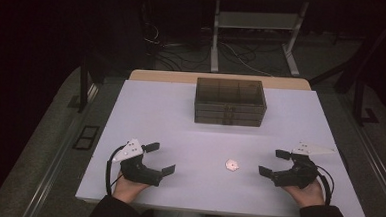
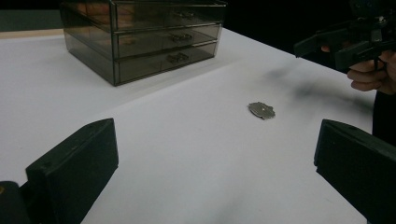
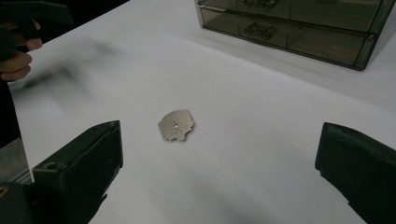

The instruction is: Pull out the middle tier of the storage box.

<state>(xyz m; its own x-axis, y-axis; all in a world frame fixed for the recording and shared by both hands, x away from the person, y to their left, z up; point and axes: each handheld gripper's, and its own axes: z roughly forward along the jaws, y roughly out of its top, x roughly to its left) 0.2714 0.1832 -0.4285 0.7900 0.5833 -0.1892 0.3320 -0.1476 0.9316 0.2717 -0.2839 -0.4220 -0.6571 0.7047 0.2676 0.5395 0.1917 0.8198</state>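
- The left gripper (image 1: 159, 159), matte black with a grey three-cornered plate, is being held at the lower left of the high view, jaws spread wide, nothing between them.
- A small flat metal piece (image 1: 232, 164), silvery with a ragged outline and a centre hole, is lying on the smooth white table (image 1: 189, 138), low and right of centre, between the grippers, untouched.
- A smoky translucent drawer box (image 1: 230, 101) is standing upper centre, well apart.
- The right gripper (image 1: 272, 162) is being held lower right, jaws apart, empty.
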